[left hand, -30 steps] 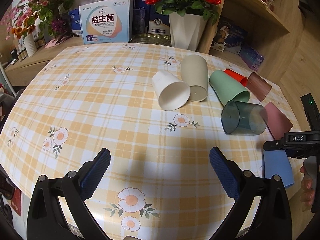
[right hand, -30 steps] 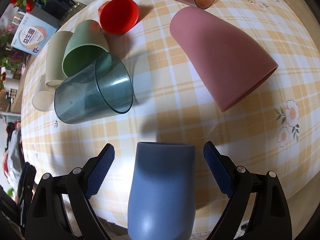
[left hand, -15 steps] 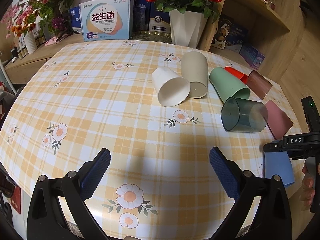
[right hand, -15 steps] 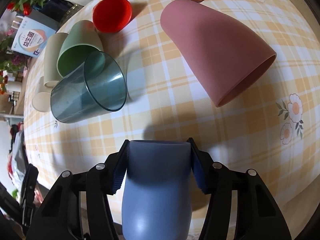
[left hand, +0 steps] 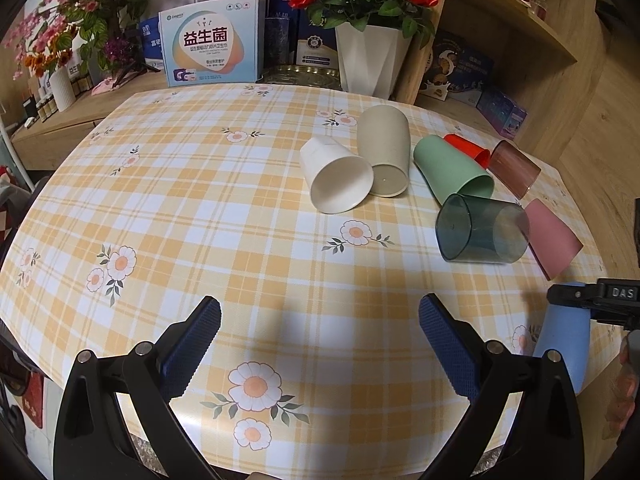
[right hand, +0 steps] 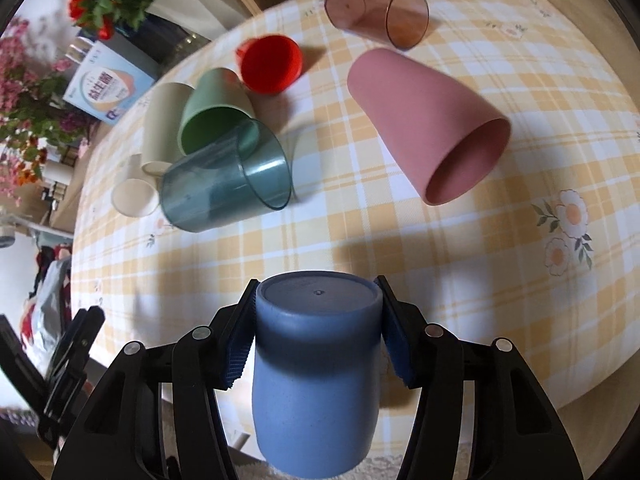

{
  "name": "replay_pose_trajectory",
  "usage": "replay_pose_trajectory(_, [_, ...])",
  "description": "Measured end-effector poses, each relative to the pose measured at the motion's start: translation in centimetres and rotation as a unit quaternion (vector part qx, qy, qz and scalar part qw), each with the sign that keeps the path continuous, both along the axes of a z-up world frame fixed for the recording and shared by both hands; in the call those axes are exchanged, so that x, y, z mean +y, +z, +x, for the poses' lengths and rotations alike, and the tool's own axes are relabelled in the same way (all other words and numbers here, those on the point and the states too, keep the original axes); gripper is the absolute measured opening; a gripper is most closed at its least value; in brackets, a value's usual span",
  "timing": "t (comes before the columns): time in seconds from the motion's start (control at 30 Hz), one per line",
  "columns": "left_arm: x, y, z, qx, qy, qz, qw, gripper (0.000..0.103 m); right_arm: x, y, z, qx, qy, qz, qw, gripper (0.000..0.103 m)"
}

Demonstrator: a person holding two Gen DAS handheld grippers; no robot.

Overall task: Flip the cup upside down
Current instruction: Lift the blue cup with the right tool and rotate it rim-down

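- Gripping the blue cup (right hand: 316, 368) near its closed base, the right tool (right hand: 318, 332) now has both ribbed pads pressed against the cup's sides; a second ago those pads stood wide apart on either side of it, and half a second ago they had just closed.
- Since that closure the cup has tipped: its flat base, with a small centre mark, now faces the right wrist camera, where before only the side wall showed.
- From the left wrist view, the blue cup (left hand: 564, 336) sits at the near right edge of the worktop (left hand: 224, 208), with the right tool clamped across its upper end; whether its lower end touches the cloth I cannot tell.
- The left tool (left hand: 320, 332) hangs wide open and holds nothing, low over the near part of the checked cloth, much as it did a second ago.
- The other cups have not shifted: the pink cup (right hand: 428, 124), teal clear cup (right hand: 228, 184), green cup (right hand: 212, 112), red cup (right hand: 272, 64), brown clear cup (right hand: 376, 16), beige cup (left hand: 384, 152) and white cup (left hand: 336, 180) all lie on their sides, well apart from the blue one.
- In my judgement the grasp is done and the turn has begun; what remains is setting the cup down on its rim, which looks feasible on the bare cloth ahead.
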State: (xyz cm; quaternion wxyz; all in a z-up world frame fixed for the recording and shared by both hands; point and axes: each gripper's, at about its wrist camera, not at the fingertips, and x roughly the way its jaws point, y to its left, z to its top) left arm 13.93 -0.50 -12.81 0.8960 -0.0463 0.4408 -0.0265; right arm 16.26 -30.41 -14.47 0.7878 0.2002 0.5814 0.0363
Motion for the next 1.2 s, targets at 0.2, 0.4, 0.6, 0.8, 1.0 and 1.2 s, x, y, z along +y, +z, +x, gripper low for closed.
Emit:
replay_pose_trajectory(0.2, [-0.6,0.4,-0.4,-0.004,-0.005,0.004,1.0000,0.097,-0.6,1.9,-3.1,-0.056,-0.009,-0.002,0.998,0.054])
replay_pose_trajectory(0.4, [-1.1,0.4,-0.6,-0.002,-0.008,0.003,1.0000,0.097,-1.3,3.1,-5.5,-0.094,-0.027,-0.015,0.995,0.054])
replay_pose_trajectory(0.6, [-1.2,0.6,-0.9,-0.006,-0.009,0.003,0.9999,0.097,-1.4,3.8,-5.0,-0.111,-0.026,-0.061,0.992,0.053])
replay_pose_trajectory(0.8, [-0.8,0.8,-0.8,-0.007,0.000,0.000,1.0000,0.097,-1.0,3.8,-3.5,-0.109,-0.018,-0.094,0.989,0.053])
replay_pose_trajectory(1.0, [-0.5,0.7,-0.7,-0.006,0.002,-0.003,1.0000,0.097,0.1,3.8,-3.0,-0.111,-0.004,-0.120,0.987,0.053])
replay_pose_trajectory(1.2, [-0.4,0.8,-0.7,-0.008,0.003,-0.003,1.0000,0.097,1.0,3.8,-3.1,-0.105,0.005,-0.138,0.985,0.053])
